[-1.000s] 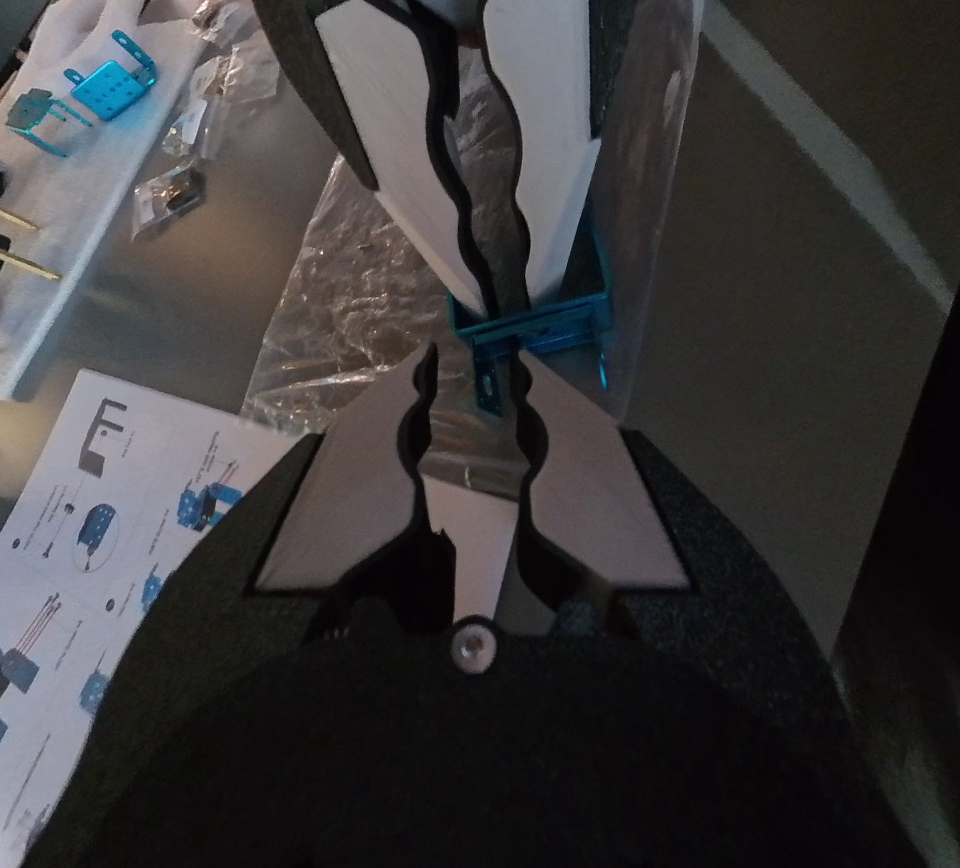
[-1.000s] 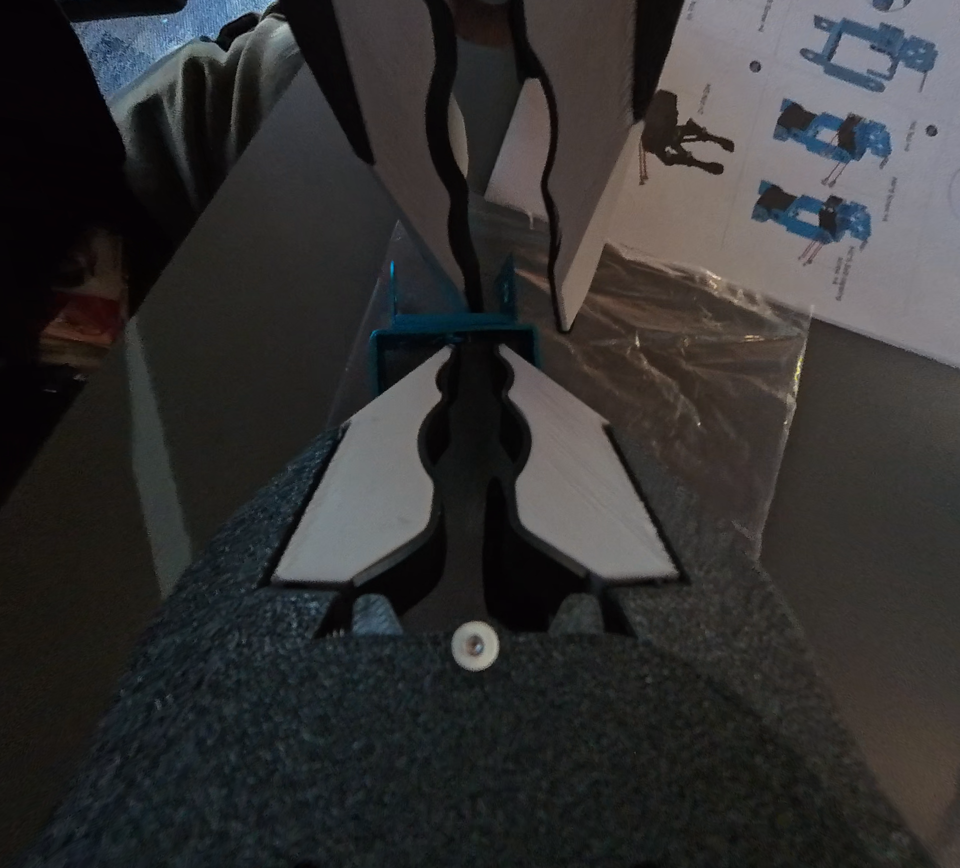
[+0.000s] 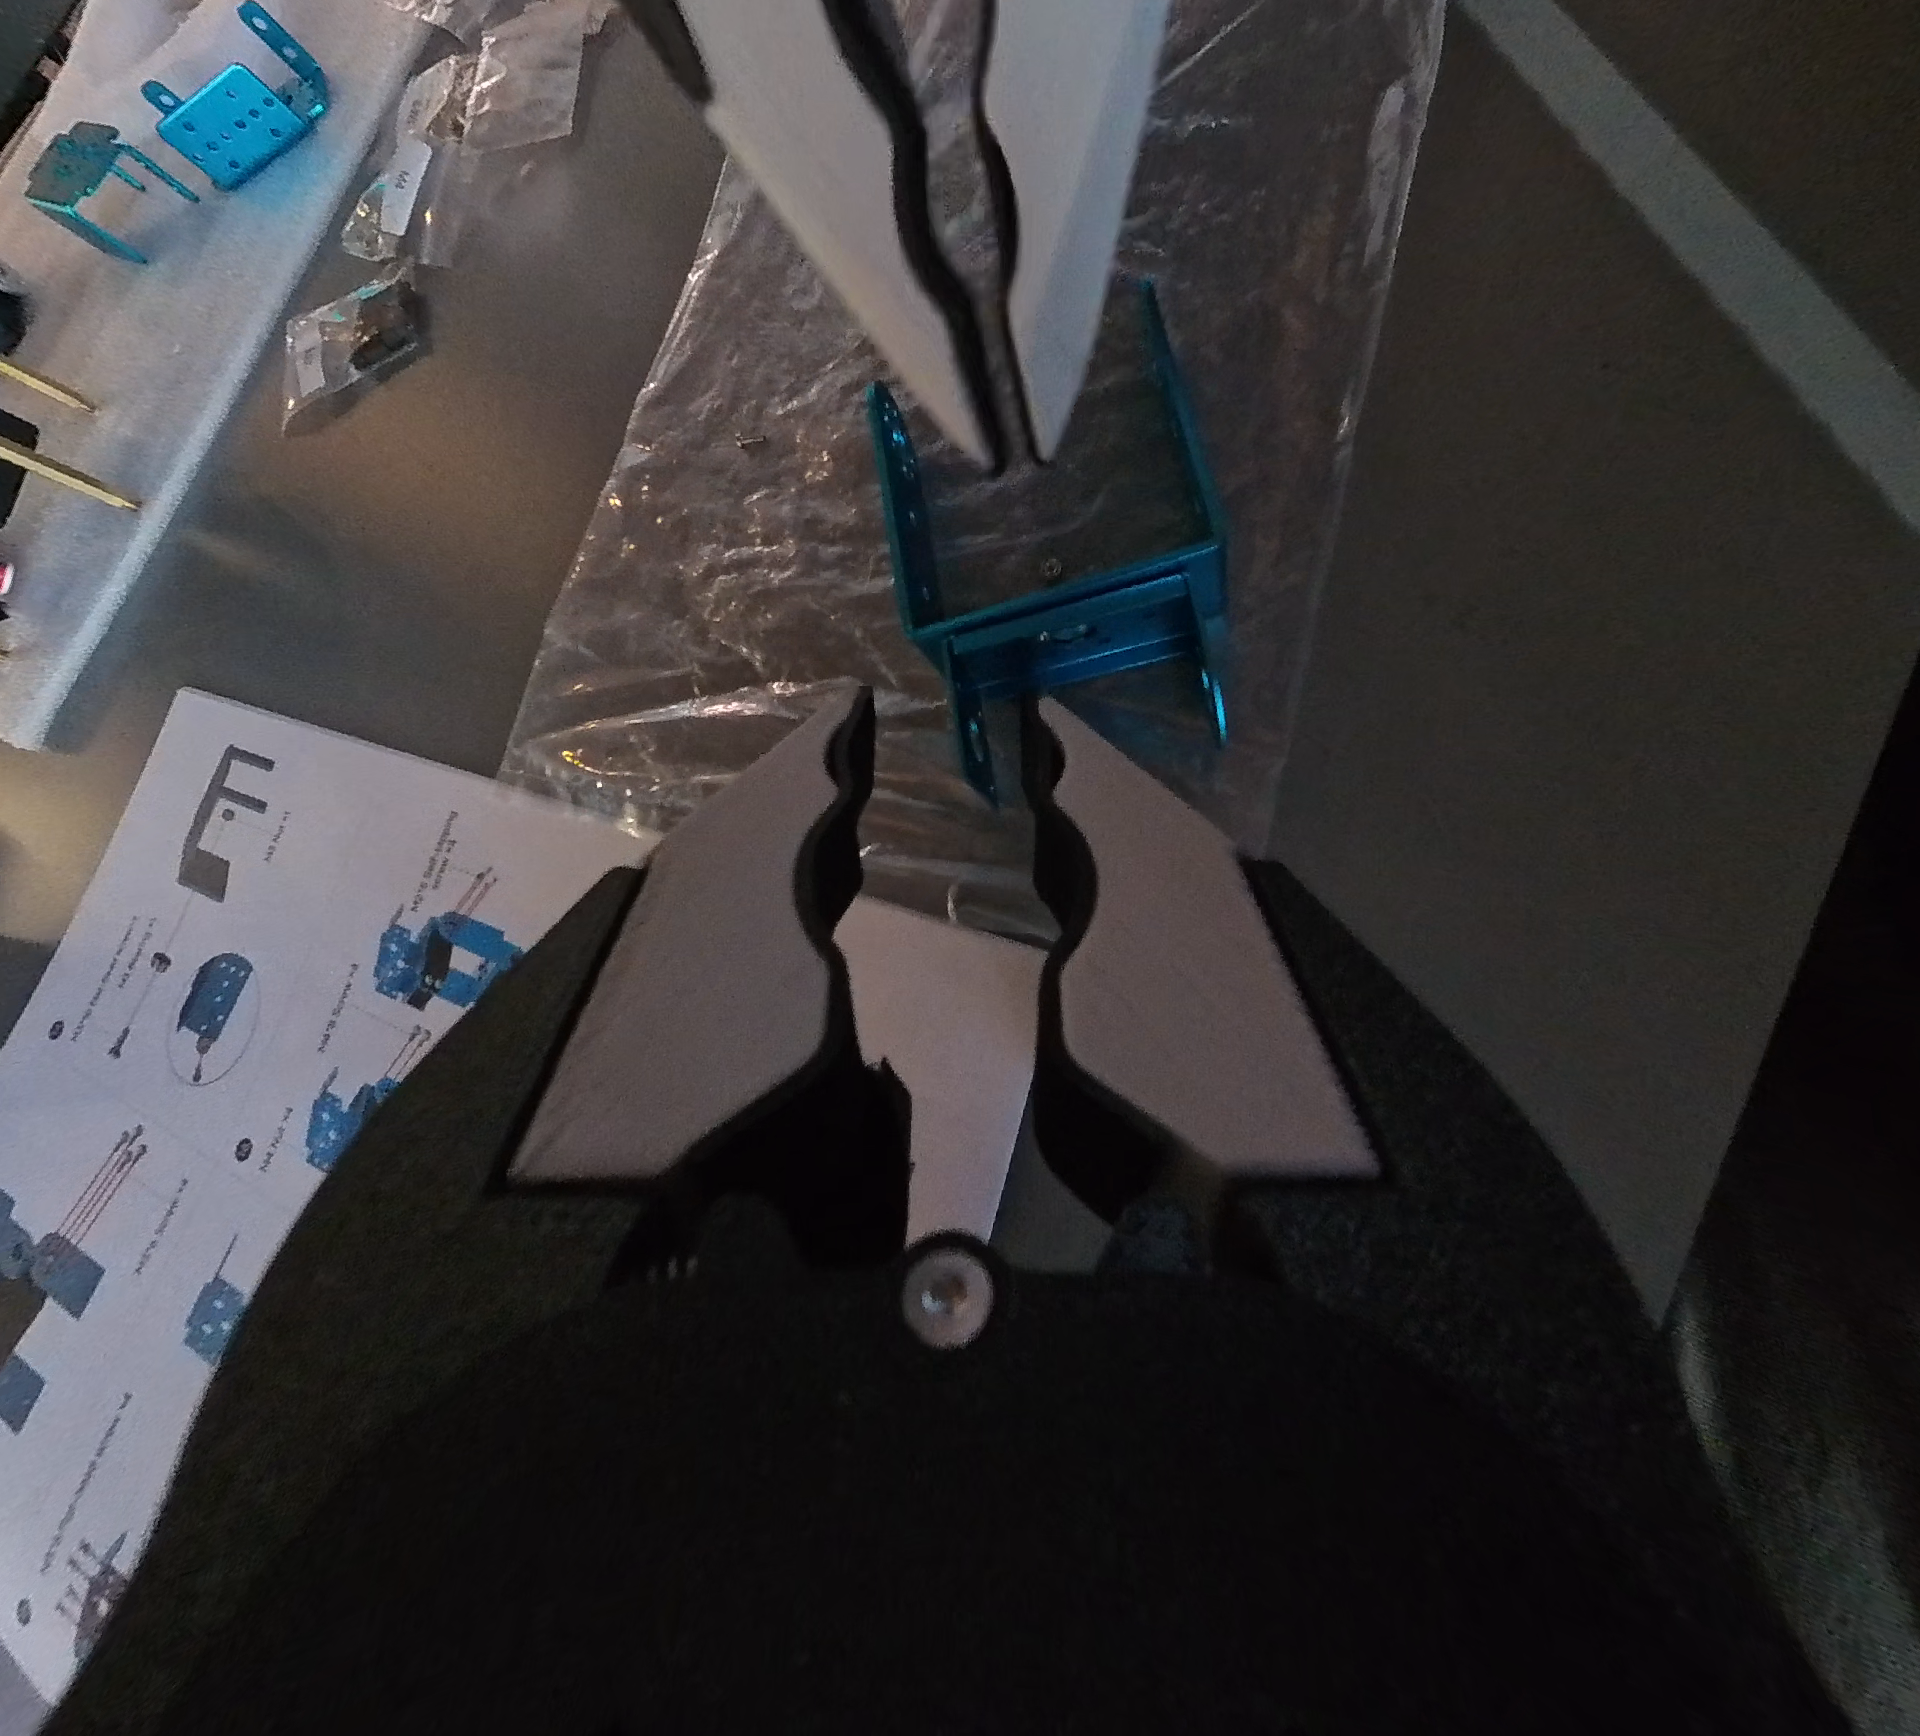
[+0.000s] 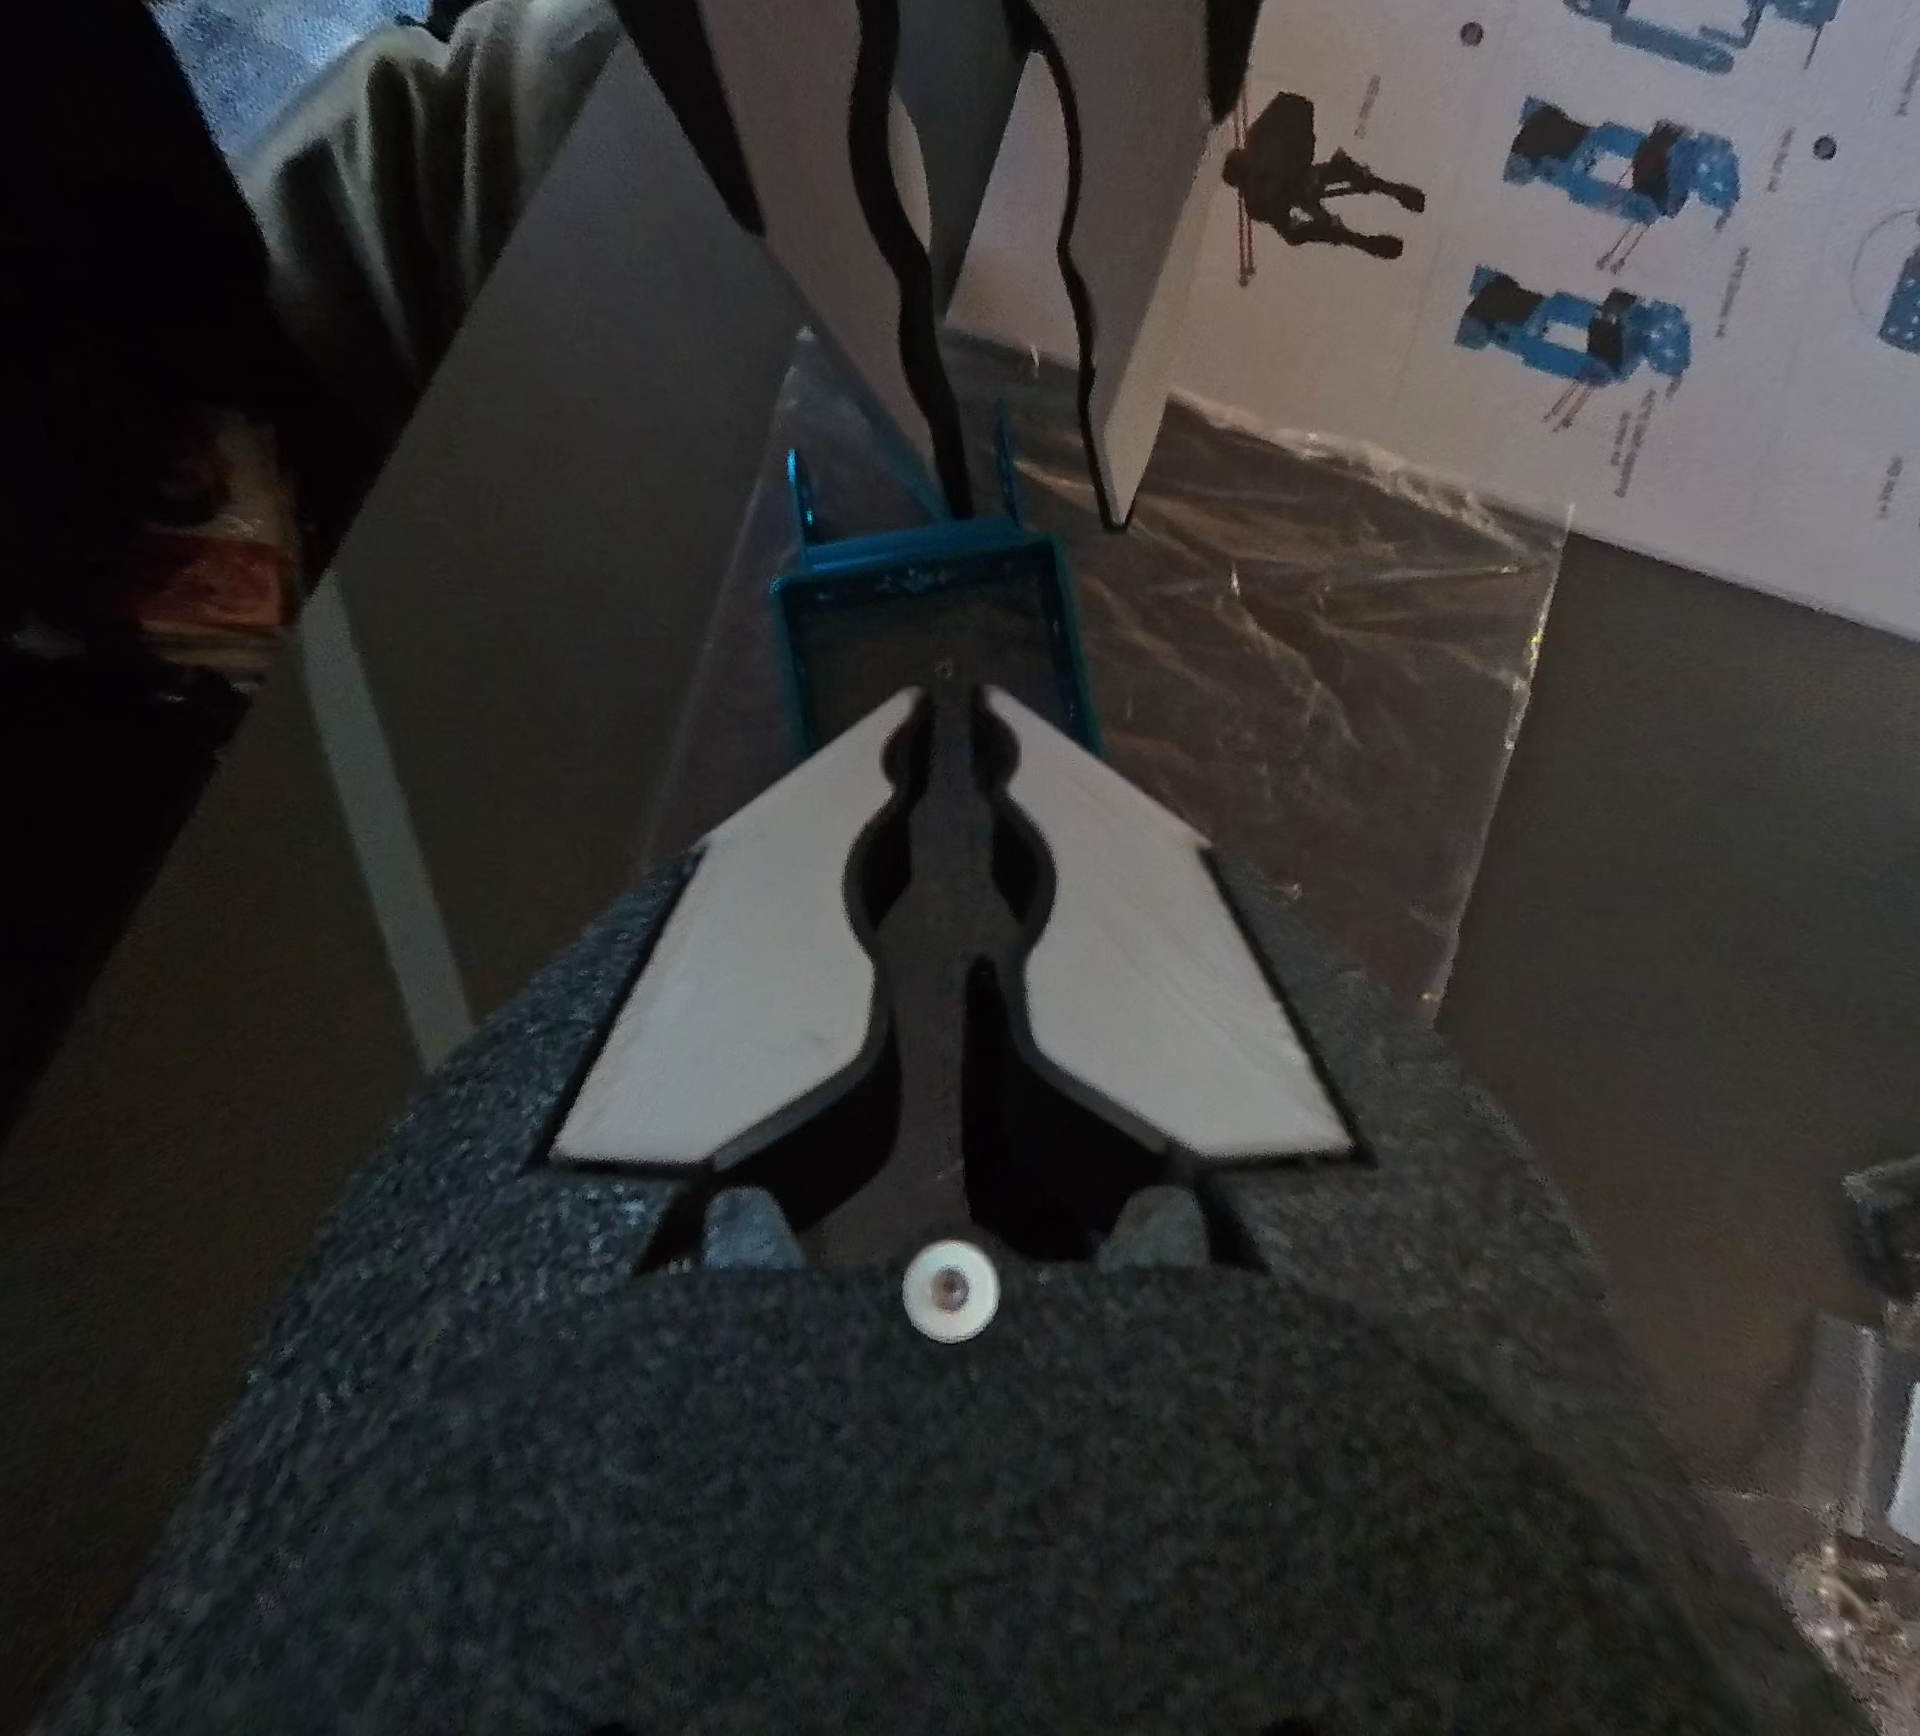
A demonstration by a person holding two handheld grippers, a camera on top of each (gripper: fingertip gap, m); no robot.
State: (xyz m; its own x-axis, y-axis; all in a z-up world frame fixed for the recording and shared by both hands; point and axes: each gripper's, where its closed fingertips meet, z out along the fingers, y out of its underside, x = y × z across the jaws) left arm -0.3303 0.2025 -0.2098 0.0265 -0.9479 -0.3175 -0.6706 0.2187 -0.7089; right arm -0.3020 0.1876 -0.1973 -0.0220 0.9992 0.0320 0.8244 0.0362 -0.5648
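Observation:
A blue metal bracket assembly (image 3: 1070, 637) shaped like an H lies on a clear plastic bag (image 3: 727, 543) on the dark table. My left gripper (image 3: 951, 720) is open, and one bracket leg lies between its fingertips, close to the right finger. My right gripper (image 4: 951, 694) is nearly closed with only a thin slit and holds nothing. It hangs just short of the bracket's crossbar (image 4: 914, 548). In the left wrist view the right gripper (image 3: 1008, 450) points at the bracket from the far side. In the right wrist view the left gripper (image 4: 1034, 507) does the same.
A white instruction sheet (image 3: 260, 959) lies left of the bag and also shows in the right wrist view (image 4: 1558, 232). A white foam tray with blue parts (image 3: 239, 117) and small parts bags (image 3: 364, 336) sit at the far left. The table edge (image 3: 1662, 180) runs on the right. A person's clothing (image 4: 416, 128) is beyond it. The left gripper's tips are roughly 4 centimeters from the right gripper's.
My right gripper has drawn back from the bracket's crossbar, which it met before, and its jaws stand a little closer together. The bracket and my left gripper have barely moved.

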